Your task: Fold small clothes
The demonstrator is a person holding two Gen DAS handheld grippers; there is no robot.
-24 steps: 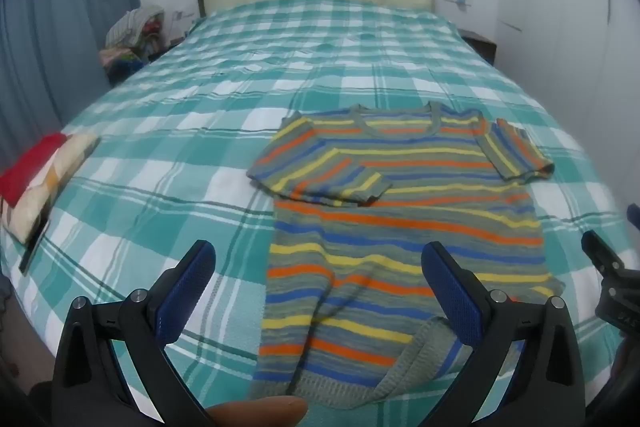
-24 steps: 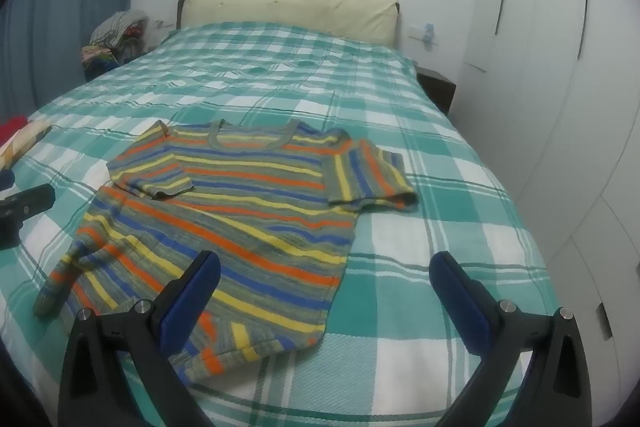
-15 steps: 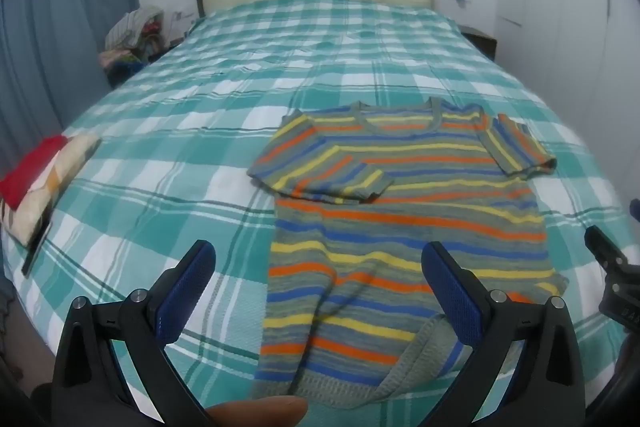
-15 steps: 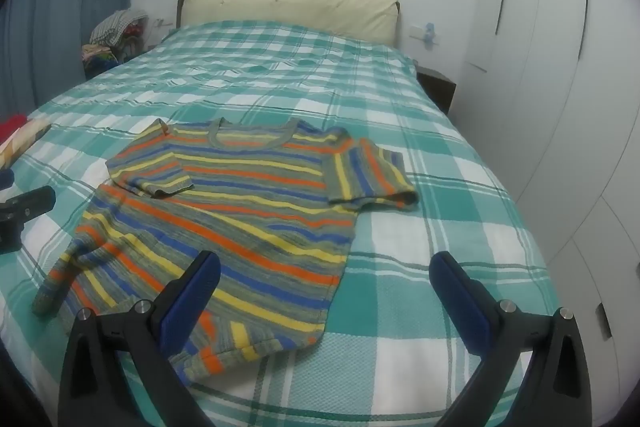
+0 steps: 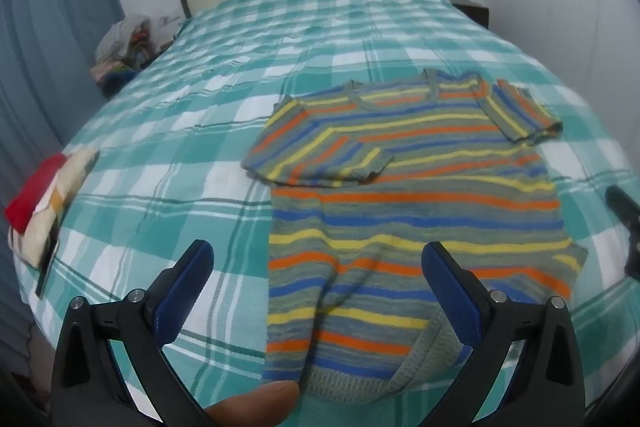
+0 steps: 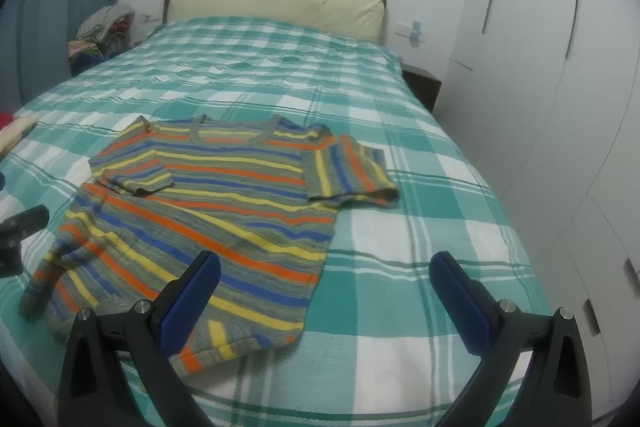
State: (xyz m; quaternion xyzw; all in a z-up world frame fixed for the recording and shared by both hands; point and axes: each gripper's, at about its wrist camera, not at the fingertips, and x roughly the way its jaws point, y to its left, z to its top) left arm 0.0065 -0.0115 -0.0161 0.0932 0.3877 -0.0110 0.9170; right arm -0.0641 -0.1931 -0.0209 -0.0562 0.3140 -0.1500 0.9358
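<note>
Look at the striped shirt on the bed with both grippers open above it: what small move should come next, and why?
Probably bring the right gripper onto the right sleeve and fold it inward. The striped shirt lies flat on the checked bedspread; its left sleeve is already folded over the body, the right one sticks out, and both grippers, including the left gripper, are empty.

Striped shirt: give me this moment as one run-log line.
left gripper open, empty | right gripper open, empty | striped shirt flat on bed, one sleeve folded in
</note>
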